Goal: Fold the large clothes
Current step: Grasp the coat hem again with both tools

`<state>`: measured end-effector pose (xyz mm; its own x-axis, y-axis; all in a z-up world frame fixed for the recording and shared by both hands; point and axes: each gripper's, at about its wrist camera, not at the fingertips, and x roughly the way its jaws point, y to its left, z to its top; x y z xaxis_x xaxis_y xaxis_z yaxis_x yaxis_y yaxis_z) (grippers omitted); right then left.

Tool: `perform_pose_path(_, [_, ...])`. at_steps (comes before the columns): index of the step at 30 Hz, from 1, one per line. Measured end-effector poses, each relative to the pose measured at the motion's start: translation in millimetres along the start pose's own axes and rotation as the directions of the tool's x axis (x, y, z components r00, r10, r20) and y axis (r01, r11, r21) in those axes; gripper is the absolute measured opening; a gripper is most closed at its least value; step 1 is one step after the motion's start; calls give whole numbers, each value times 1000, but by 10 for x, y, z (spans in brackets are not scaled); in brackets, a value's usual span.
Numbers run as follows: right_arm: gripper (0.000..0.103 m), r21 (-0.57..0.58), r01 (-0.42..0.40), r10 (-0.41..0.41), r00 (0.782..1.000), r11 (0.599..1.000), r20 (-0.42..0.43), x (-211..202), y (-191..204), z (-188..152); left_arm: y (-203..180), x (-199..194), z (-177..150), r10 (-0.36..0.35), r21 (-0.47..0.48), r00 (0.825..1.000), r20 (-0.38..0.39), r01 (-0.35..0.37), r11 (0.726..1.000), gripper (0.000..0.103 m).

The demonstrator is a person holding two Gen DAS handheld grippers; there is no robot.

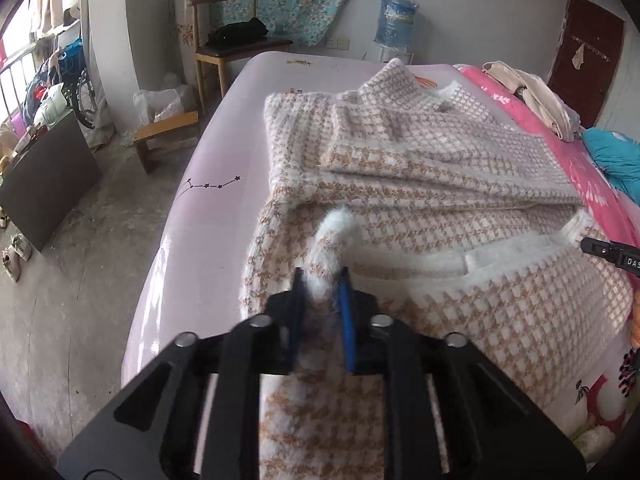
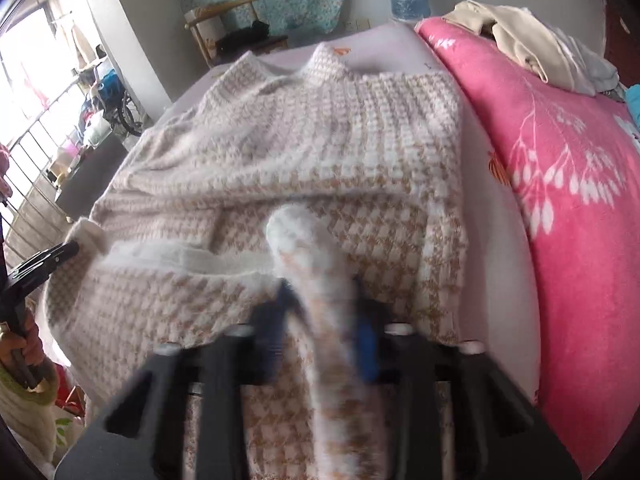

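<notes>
- Here the houndstooth sweater lies spread across the pale lilac bed, its collar toward the far end and its sleeves folded in over the body.
- The left gripper is clenched on a fuzzy white fold of the sweater's near hem; the cloth bulges up between the blue pads.
- The right gripper is likewise clamped on a bunched roll of the same hem, though this view is blurred near the fingers.
- The hem between the two grips is lifted and turned over, showing the white inner side of the knit.
- A pink floral blanket lies just beside the sweater, with beige clothes heaped at its far end.
- A wooden chair and a blue water bottle stand by the far wall.
</notes>
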<state>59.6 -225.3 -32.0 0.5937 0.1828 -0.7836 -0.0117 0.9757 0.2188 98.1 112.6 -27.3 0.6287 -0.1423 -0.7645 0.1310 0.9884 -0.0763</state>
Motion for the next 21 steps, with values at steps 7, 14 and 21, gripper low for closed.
perform_pose_path(7, [8, 92, -61, 45, 985, 994, 168, -417, -127, 96, 210, -193, 204, -107, -103, 987, 122, 119, 988, 8])
perform_pose_path(14, [8, 190, -67, 47, 994, 979, 103, 22, -359, 65, 273, 359, 229, -112, -175, 993, 27, 115, 978, 9])
perform_pose_path(21, [8, 203, -138, 91, 970, 970, 224, -320, -332, 135, 272, -37, 376, -148, -165, 977, 151, 172, 971, 8])
